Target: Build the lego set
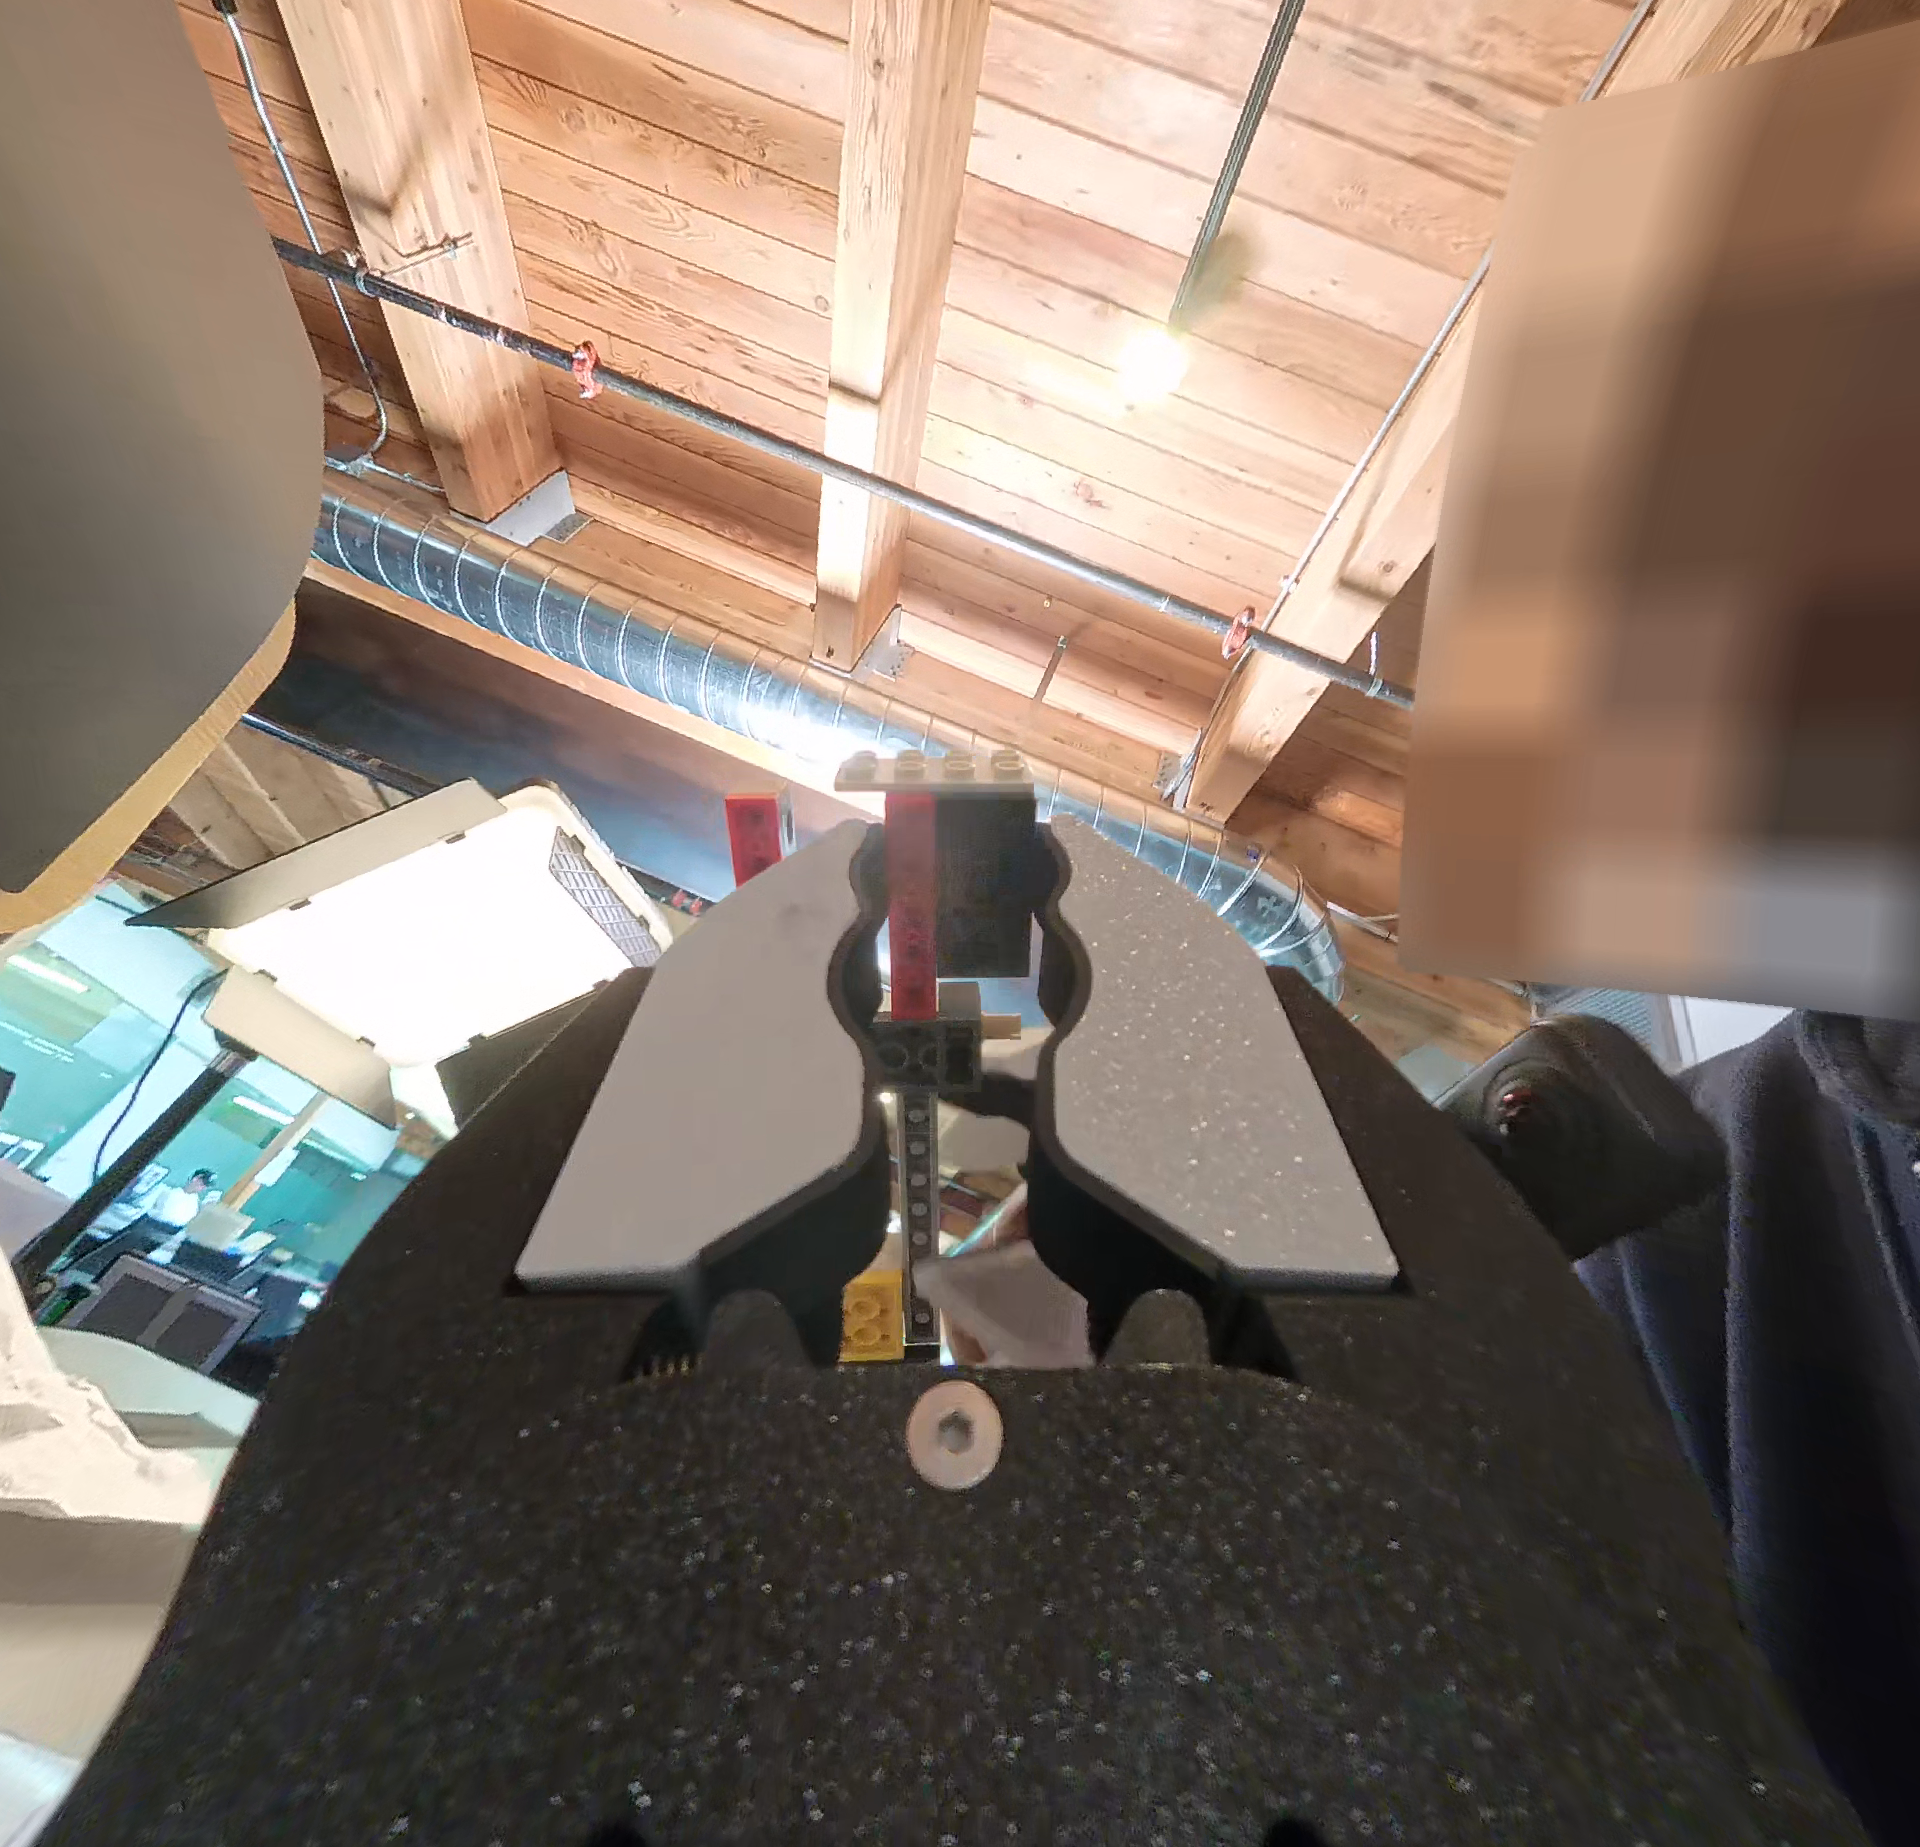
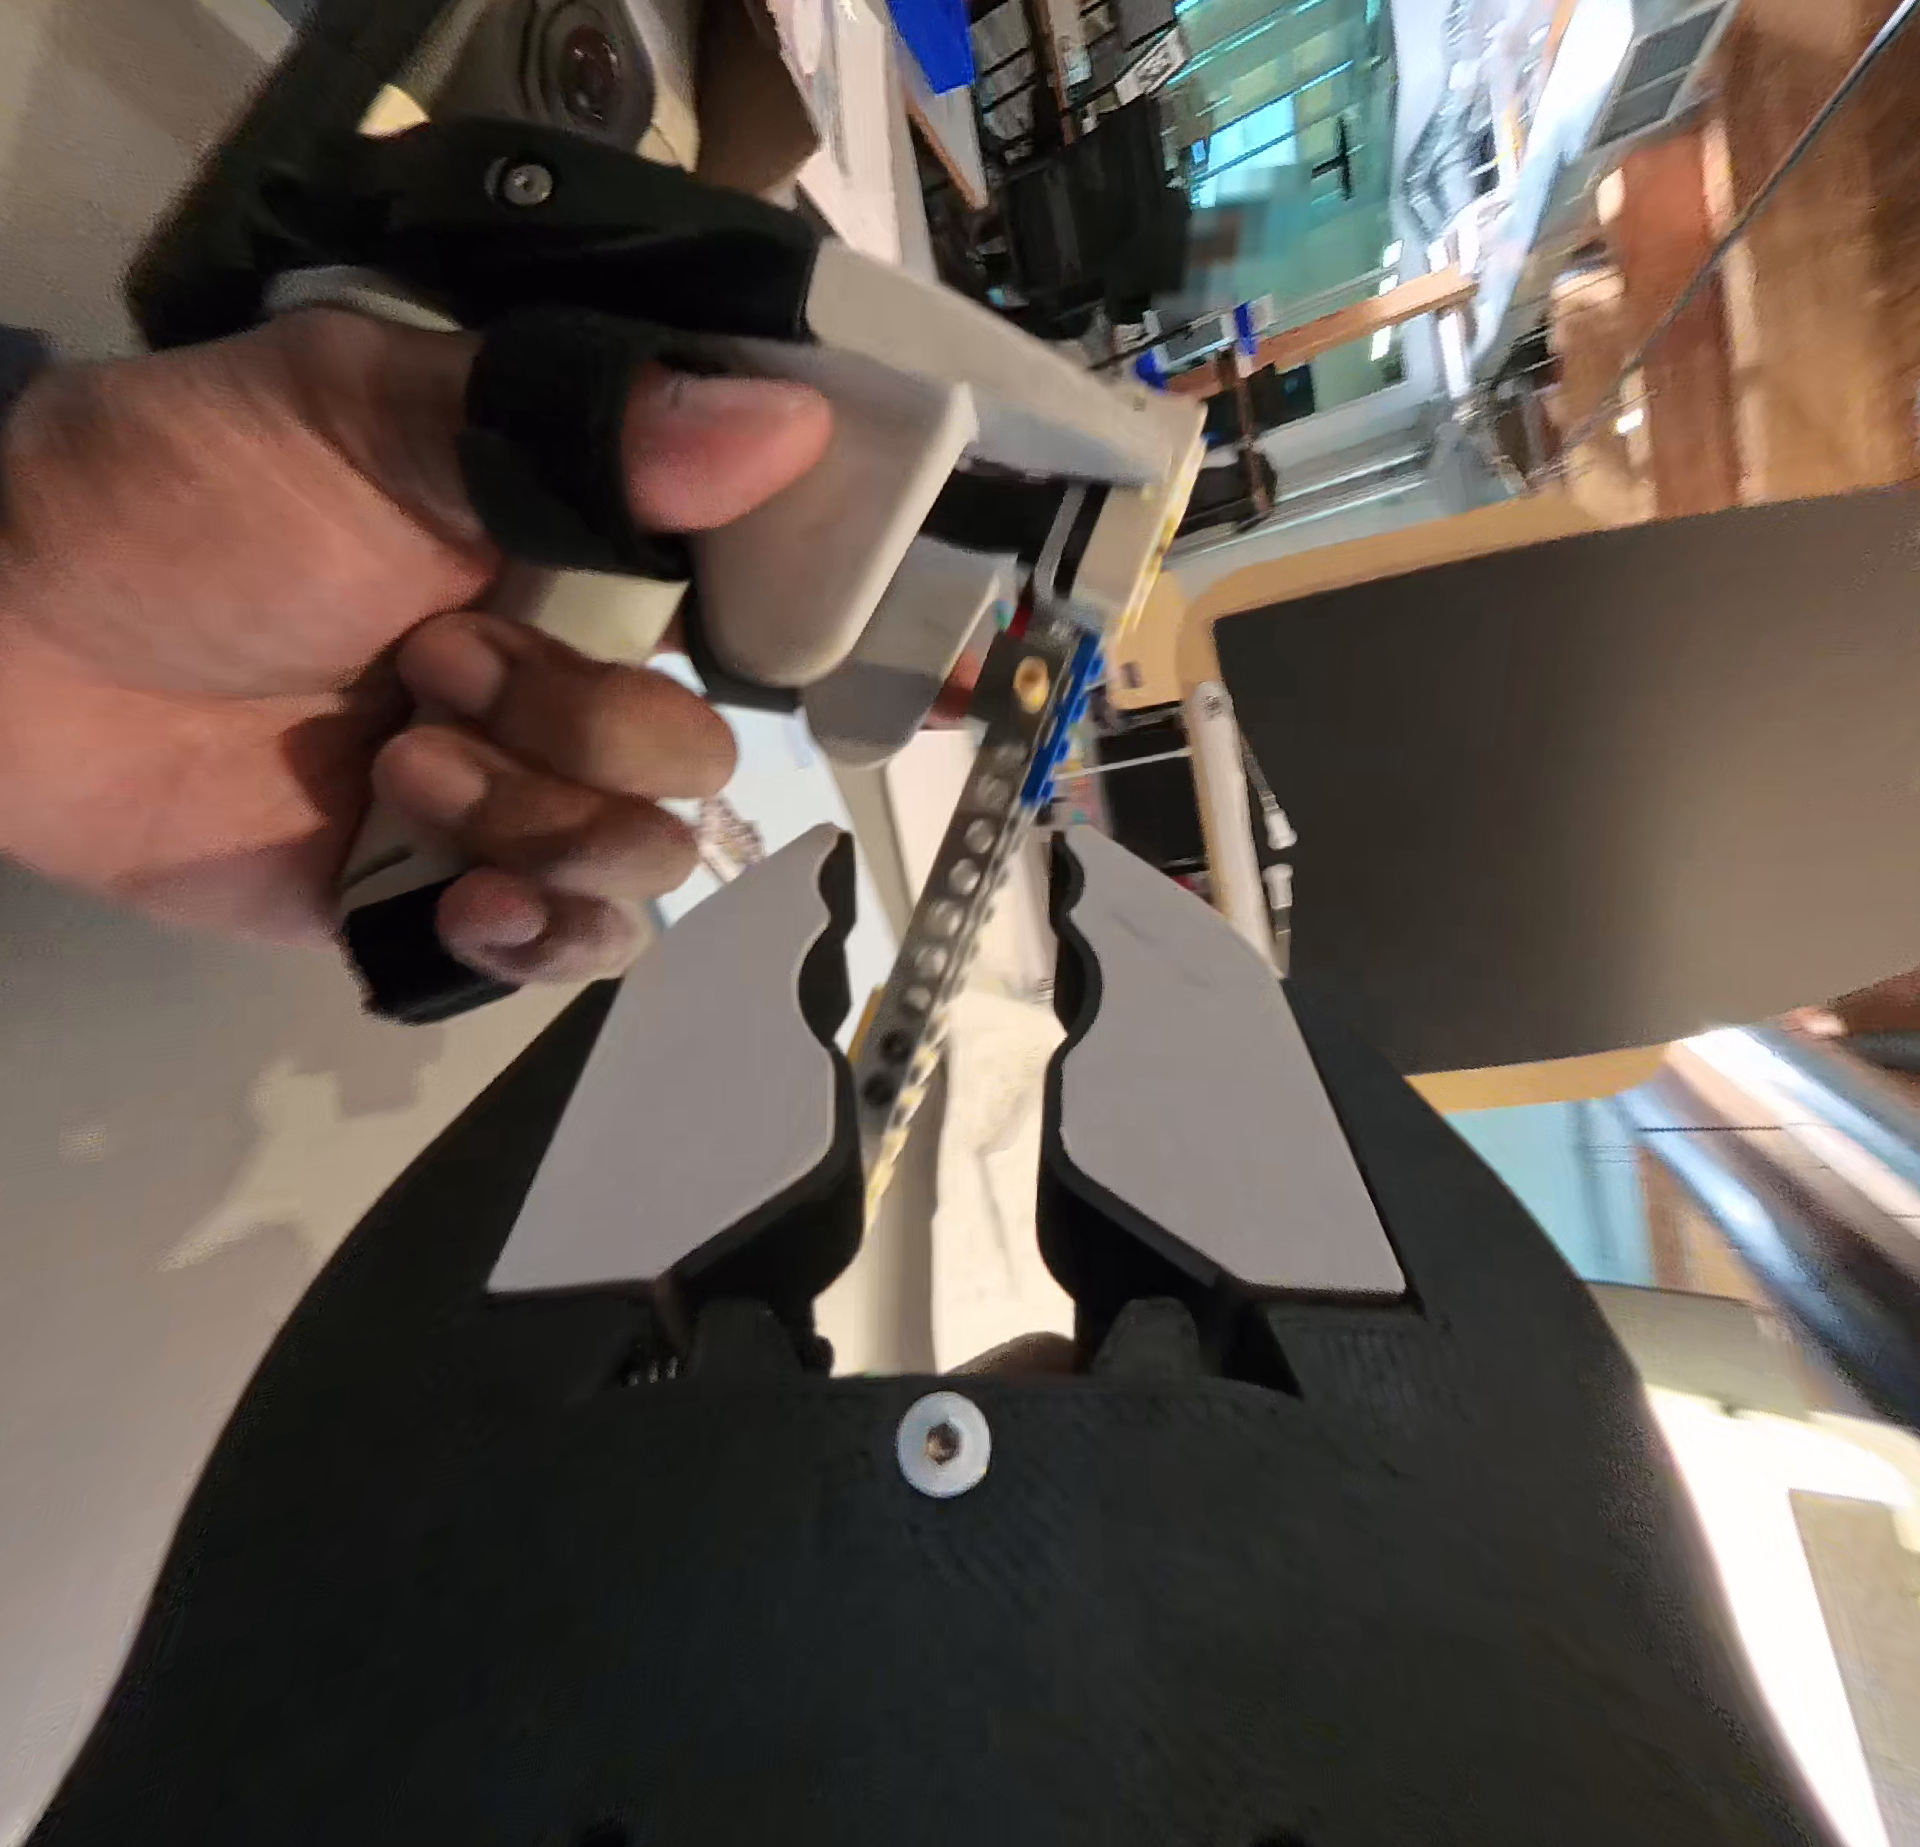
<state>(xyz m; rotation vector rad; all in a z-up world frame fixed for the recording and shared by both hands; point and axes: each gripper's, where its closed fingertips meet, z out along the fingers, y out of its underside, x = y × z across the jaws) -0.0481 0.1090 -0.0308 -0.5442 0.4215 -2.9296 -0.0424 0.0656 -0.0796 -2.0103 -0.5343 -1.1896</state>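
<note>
In the left wrist view my left gripper (image 1: 951,862) points up towards the ceiling. It is shut on a brick assembly, with the pads pressing a red brick (image 1: 912,904) and a black brick (image 1: 987,883) from both sides. A grey studded plate (image 1: 935,771) caps them. A dark holed beam (image 1: 920,1174) runs back between the fingers to a yellow brick (image 1: 871,1324). In the right wrist view my right gripper (image 2: 948,852) is open. The same holed beam (image 2: 940,945) slants between its fingers, close to the left one and well clear of the right one. A blue plate (image 2: 1070,717) sits on the beam. The left gripper (image 2: 1044,571), held by a hand (image 2: 312,602), grips the far end.
Wooden ceiling beams and a ribbed metal duct (image 1: 623,634) are overhead. A white crate (image 1: 416,914) is at the left. A person in dark clothing (image 1: 1766,1278) is at the right. A black-topped table with a wooden rim (image 2: 1558,758) lies beyond the right gripper. My hands' fingertips stand some 6 cm from each other.
</note>
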